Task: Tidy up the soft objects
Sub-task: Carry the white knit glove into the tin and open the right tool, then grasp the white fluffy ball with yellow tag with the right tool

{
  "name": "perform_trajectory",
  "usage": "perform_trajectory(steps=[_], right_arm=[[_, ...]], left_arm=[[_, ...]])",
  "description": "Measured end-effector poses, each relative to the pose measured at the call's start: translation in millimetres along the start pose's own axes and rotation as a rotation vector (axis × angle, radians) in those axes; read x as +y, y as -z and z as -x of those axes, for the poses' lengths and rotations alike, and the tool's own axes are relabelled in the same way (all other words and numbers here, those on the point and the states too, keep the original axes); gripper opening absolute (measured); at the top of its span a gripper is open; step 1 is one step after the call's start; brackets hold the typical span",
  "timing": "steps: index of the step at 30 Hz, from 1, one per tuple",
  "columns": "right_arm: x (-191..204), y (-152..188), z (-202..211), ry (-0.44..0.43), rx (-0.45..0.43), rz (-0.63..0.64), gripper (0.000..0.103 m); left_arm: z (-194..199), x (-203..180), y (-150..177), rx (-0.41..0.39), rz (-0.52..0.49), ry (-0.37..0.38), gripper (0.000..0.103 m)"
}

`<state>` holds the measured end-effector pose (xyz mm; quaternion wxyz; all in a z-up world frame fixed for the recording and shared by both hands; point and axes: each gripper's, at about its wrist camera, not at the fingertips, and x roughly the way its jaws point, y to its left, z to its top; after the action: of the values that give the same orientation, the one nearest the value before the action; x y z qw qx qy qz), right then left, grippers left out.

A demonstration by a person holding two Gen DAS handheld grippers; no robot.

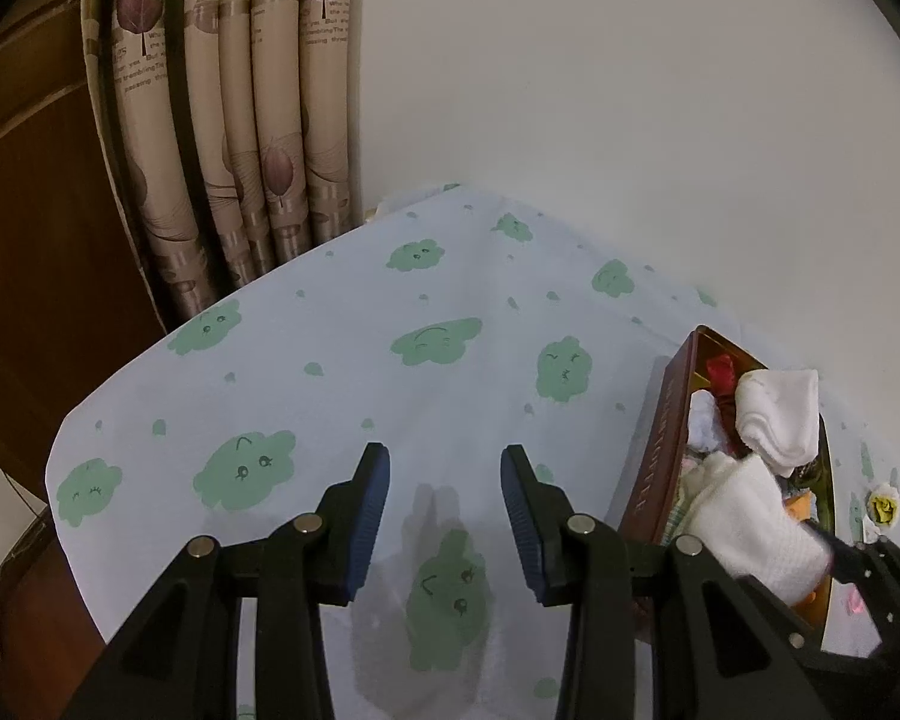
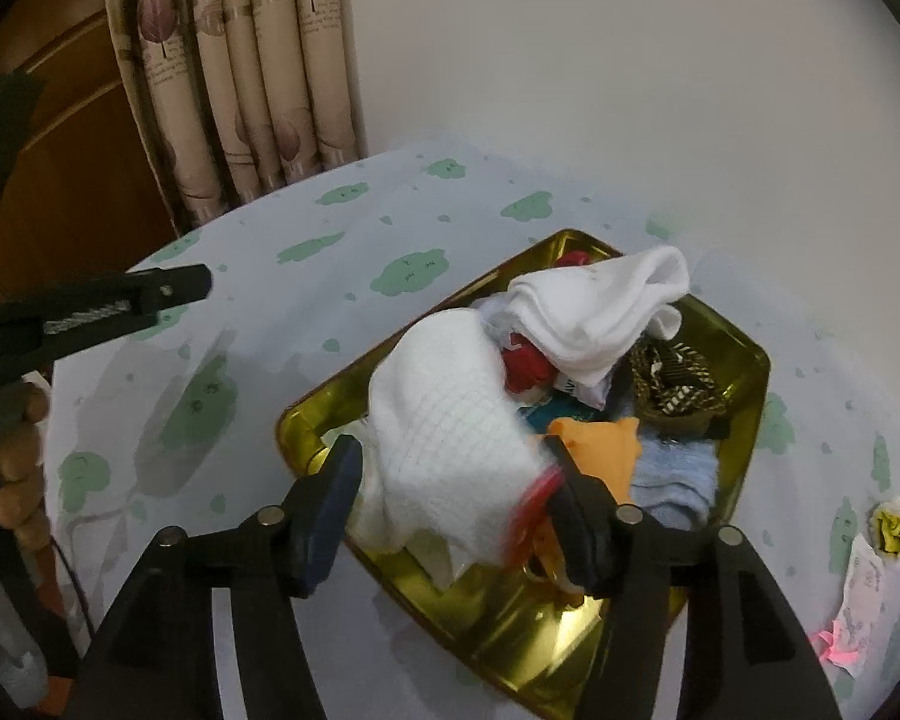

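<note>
A gold tin box (image 2: 744, 354) with brown outer walls (image 1: 654, 456) holds several soft items: a white folded sock (image 2: 606, 306), a red piece (image 2: 525, 369), an orange piece (image 2: 600, 444), a light blue cloth (image 2: 672, 474) and a dark patterned item (image 2: 678, 384). A white waffle-knit sock with a red cuff (image 2: 450, 444) lies between the wide-apart fingers of my right gripper (image 2: 453, 483), over the box's near end; it also shows in the left wrist view (image 1: 744, 516). My left gripper (image 1: 444, 480) is open and empty above the tablecloth, left of the box.
The table is covered by a pale blue cloth with green cloud faces (image 1: 330, 360). A beige curtain (image 1: 240, 120) and a wooden door (image 1: 30, 240) stand at the back left. A small yellow item (image 2: 894, 531) and a paper label (image 2: 864, 594) lie right of the box.
</note>
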<state>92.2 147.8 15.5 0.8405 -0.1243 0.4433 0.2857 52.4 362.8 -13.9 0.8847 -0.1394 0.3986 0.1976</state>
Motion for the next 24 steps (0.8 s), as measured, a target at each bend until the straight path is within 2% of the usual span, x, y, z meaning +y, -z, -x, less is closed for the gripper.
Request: perform_trajectory(steps=[4, 9, 13, 19, 24], right_arm=[[-2, -1, 19, 0.009, -0.032, -0.005, 0.07], [-20, 0, 50, 0.0, -0.075, -0.059, 0.071], [-48, 7, 73, 0.053, -0.107, -0.09, 0.072], [-136, 33, 92, 0.207, -0.103, -0.211, 0.076], [-222, 61, 88, 0.349, -0.05, -0.329, 0.076]], left_arm=[[0, 0, 0, 0.002, -0.002, -0.002, 0.039], [0, 0, 0, -0.003, -0.002, -0.006, 0.039], [0, -1, 0, -0.005, -0.003, -0.009, 0.039], [0, -1, 1, -0.005, -0.012, -0.013, 0.039], [0, -5, 3, -0.009, -0.04, -0.023, 0.039]])
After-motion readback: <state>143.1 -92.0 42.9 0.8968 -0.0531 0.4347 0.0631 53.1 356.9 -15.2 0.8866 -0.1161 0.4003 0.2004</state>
